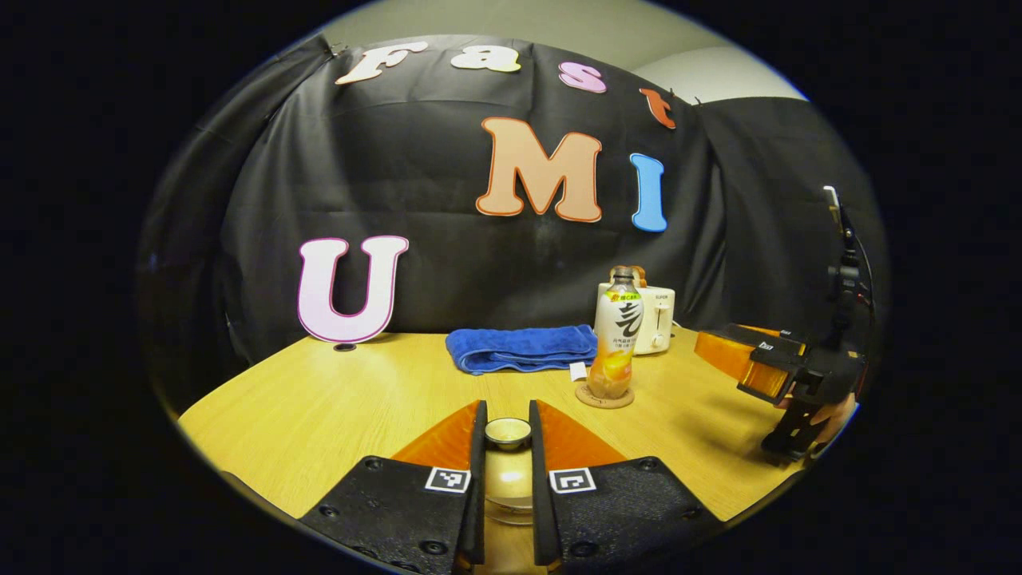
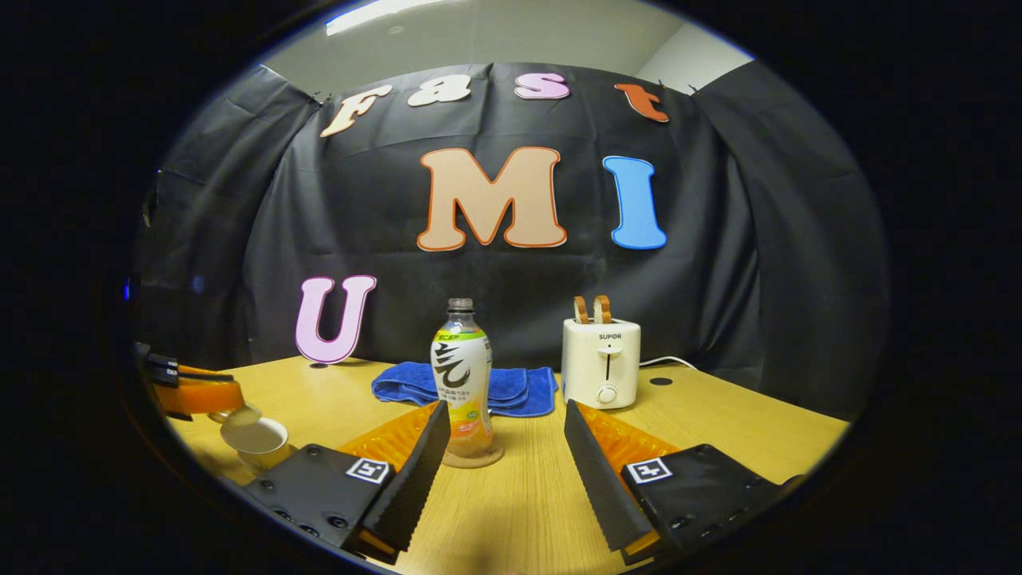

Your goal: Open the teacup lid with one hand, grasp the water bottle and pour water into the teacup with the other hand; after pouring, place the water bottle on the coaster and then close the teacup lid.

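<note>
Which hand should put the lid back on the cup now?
Left, probably: its gripper already holds the lid tilted just above the cup. The right gripper is open, near the bottle on the coaster.

Overhead room light is falling on the booth; a ceiling strip light [image 2: 383, 13] is glowing at the top of the right gripper view. The wooden surface [image 2: 511, 495] is reading bright and warm while the black backdrop is staying dim. The bottle [image 1: 616, 335] is casting a soft shadow toward the right in the left gripper view. A small glare spot is showing on the teacup lid [image 1: 509, 479] between the near tool [image 1: 508, 447] fingers. Fisheye bending is curving the edges; rims are darkening and softening.
</note>
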`<state>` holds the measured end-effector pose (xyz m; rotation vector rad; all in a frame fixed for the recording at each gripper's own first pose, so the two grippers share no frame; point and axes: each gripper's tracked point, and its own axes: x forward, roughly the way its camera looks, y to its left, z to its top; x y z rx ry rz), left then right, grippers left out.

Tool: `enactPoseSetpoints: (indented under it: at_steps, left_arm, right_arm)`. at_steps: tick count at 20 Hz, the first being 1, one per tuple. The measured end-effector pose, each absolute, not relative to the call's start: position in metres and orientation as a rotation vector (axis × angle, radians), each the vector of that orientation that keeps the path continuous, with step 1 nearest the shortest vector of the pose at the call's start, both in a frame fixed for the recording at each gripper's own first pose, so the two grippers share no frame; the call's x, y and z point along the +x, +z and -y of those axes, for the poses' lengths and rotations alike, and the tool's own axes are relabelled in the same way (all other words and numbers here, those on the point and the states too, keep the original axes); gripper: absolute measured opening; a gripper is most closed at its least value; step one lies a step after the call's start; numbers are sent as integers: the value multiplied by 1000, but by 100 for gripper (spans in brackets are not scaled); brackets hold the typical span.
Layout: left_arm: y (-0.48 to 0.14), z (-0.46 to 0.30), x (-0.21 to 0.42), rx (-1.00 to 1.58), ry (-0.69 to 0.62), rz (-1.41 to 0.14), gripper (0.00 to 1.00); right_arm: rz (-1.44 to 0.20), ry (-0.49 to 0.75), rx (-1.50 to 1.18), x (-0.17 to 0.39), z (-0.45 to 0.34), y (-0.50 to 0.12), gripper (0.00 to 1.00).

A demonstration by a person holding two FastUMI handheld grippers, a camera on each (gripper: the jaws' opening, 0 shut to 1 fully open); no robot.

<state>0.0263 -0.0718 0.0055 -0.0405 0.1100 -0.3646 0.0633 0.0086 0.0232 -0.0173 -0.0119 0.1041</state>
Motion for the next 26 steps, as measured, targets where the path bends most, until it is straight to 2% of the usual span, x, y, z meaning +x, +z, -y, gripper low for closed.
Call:
enactPoseSetpoints:
  at_steps: [16,20,21,23,24,25,26]
  left_arm:
    - [-19,87,31,16,-361,-138,22]
    - [-17,84,30,15,-344,-124,30]
    - [-13,83,28,12,-338,-108,40]
    - [-3,78,27,18,-310,-71,72]
    - [2,76,25,21,-294,-52,78]
    - [5,73,24,22,-275,-35,94]
    - [8,70,21,20,-253,-21,94]
  right_arm:
    - [5,140,-29,48,-20,15,93]
    - [2,151,-27,42,-25,14,93]
    - [5,154,-28,41,-26,15,93]
    - [8,159,-26,36,-28,15,93]
    - [9,160,-23,33,-30,17,93]
    - [8,163,-20,29,-31,16,93]
    - [7,166,-16,24,-33,15,93]
